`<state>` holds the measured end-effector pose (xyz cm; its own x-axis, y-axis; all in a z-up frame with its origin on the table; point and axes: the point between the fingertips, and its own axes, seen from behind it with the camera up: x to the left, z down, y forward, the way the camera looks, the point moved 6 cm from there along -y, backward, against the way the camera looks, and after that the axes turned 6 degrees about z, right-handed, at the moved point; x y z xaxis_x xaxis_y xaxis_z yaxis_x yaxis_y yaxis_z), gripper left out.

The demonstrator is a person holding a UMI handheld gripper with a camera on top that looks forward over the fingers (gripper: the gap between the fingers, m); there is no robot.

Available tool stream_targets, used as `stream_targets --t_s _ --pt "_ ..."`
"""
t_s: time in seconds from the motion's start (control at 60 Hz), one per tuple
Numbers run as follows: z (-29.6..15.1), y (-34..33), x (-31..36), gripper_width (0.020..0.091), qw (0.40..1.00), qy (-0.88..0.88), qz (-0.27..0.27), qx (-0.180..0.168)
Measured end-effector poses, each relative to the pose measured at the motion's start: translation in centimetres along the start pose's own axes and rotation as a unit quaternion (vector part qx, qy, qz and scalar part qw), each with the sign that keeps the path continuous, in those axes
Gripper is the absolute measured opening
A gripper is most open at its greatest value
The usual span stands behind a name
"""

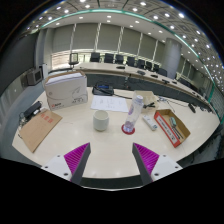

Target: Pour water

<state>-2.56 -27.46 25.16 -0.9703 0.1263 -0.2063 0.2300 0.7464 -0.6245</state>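
Gripper view. Gripper (112,158) held above the near edge of a pale table (110,150). Both fingers show with magenta pads (76,155), spread well apart; nothing between them, so the tongs are open and hold nothing.

Task items lie beyond the fingers, roughly centred on the table. Cup (101,120): pale, upright, standing alone on the bare top, ahead of the gap and slightly toward the left finger. Bottle (135,108): clear, upright, to the right of the cup and a little farther off, apart from it. Its water level cannot be read. Just in front of the bottle a small pink base (129,128) sits on the table; whether the two touch cannot be told.

Other items. Right of the bottle: an orange box (171,127), long, lying at an angle, with a small white object just to its left. Left side: a white case (66,90) with red print, standing behind a flat brown carton (40,129) near the table edge. Behind the bottle: white papers (110,102) and a dark item beyond them.

Background: a row of dark chairs (112,60) along a far long desk, windows with blinds behind them, ceiling lights in rows.
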Motion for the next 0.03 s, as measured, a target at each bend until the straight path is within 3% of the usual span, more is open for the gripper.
stream_targets --t_s 0.033 --pt "-0.2 -0.33 0.35 0.0858 1.0 0.002 -0.005 -0.002"
